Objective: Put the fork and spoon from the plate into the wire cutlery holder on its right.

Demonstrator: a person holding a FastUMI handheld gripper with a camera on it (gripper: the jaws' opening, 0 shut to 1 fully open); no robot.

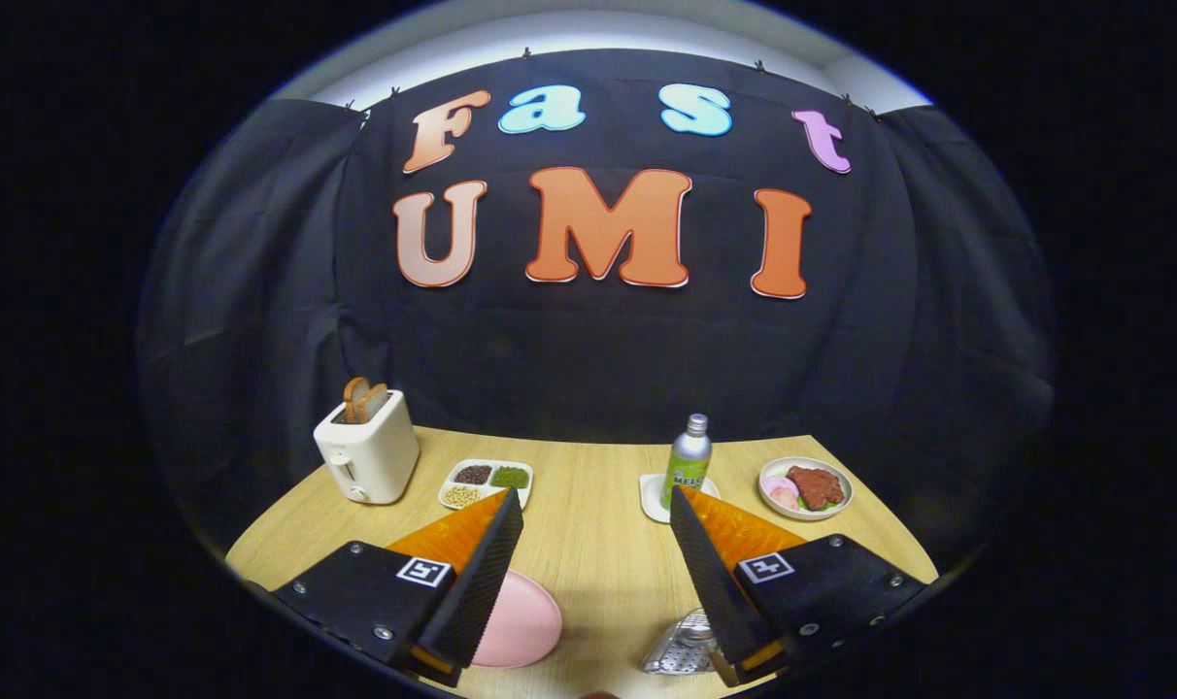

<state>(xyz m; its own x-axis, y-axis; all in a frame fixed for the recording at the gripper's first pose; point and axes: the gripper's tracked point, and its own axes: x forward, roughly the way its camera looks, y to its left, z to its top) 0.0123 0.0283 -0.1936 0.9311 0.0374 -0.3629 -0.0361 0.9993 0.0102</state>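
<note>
My gripper (pixel 595 505) hangs open above the wooden table (pixel 588 544), with a wide gap and nothing between its two fingers. A pink plate (pixel 522 621) lies low beside the left finger (pixel 482 573), partly hidden by it; what lies on it I cannot tell. The wire cutlery holder (pixel 681 649) shows as silvery mesh under the right finger (pixel 710 573), mostly covered by it. Fork and spoon are hidden from me.
A white toaster (pixel 367 451) with bread slices stands at the far left. Beyond the fingers sit a small divided dish of beans (pixel 485 481), a green bottle (pixel 687 461) on a white coaster, and a plate of meat (pixel 805 487) to the far right.
</note>
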